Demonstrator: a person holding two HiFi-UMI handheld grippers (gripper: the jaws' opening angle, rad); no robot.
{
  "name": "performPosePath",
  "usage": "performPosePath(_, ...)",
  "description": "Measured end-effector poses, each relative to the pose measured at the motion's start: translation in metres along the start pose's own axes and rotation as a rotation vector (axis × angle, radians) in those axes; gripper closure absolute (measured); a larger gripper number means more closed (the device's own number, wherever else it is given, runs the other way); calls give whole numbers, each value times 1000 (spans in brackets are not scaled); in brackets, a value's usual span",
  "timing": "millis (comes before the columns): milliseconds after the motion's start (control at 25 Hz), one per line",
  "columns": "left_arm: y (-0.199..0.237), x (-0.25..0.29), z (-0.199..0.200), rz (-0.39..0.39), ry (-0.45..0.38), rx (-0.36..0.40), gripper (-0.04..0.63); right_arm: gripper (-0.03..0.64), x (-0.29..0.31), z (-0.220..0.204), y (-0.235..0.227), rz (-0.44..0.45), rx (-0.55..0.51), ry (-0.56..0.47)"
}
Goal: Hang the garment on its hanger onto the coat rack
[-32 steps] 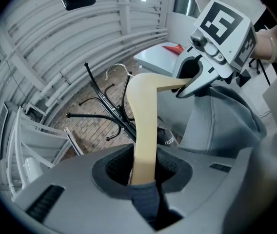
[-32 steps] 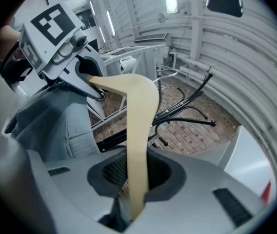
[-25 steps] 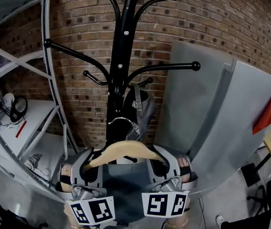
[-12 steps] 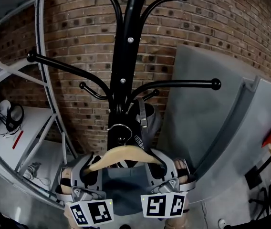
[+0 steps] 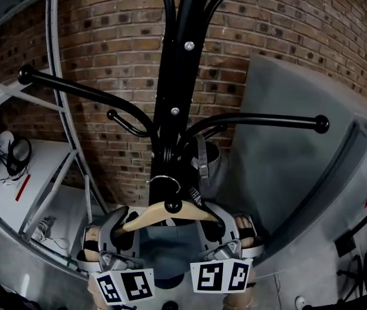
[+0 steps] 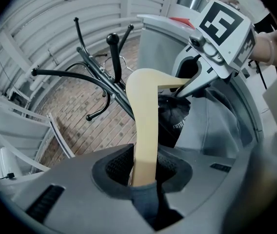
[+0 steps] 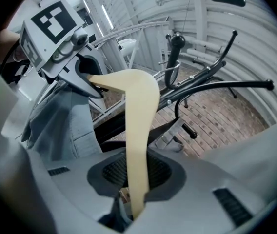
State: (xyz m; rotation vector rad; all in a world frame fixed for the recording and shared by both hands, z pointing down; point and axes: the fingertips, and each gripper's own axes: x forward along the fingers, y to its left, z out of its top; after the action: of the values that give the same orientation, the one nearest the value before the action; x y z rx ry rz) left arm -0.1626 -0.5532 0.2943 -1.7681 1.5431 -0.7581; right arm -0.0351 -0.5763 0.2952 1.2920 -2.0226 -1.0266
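A brick wall (image 5: pixel 106 37) fills the background. In front of it stands the black coat rack (image 5: pixel 176 76), its curved arms fanning out left and right, with a grey panel (image 5: pixel 280 147) leaning on the right.

Low in the head view I hold the blue-grey garment (image 5: pixel 164 254) on its pale wooden hanger (image 5: pixel 146 216), close against the rack's pole. My left tongs (image 6: pixel 143 177) pinch one end of the hanger and my right tongs (image 7: pixel 136 179) pinch the other end, with cloth bunched under each grip. Holding both ends keeps the hanger level and leaves its metal hook (image 5: pixel 164 181) free in the middle, so I can steer it toward an arm. The hook sits just beside the pole, below the long arms. A ball-tipped arm (image 5: pixel 172 206) points toward me in front of the hanger. I judge the hook is not yet resting on anything, since my tongs carry the weight.

A dark bag (image 5: pixel 203 163) with a strap hangs from the rack behind the hook. I cannot see what is inside it.
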Motion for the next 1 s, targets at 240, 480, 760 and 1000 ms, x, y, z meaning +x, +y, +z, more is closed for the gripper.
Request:
performPosePath(240,-5,8,-9,-25,16,0,508,540,9,-6,7,15,-6,29)
performPosePath(480,-14,10,-12,-58,11,-3,508,540,13,-16,14,19,-13,71)
performPosePath(760,-16,9,-11,-62,-20,-22,506,538,11,-17,13,10,30,81)
performPosePath(1000,-11,2,-7,-44,-82,-52,428,518,4,-18,11,-10,38,94)
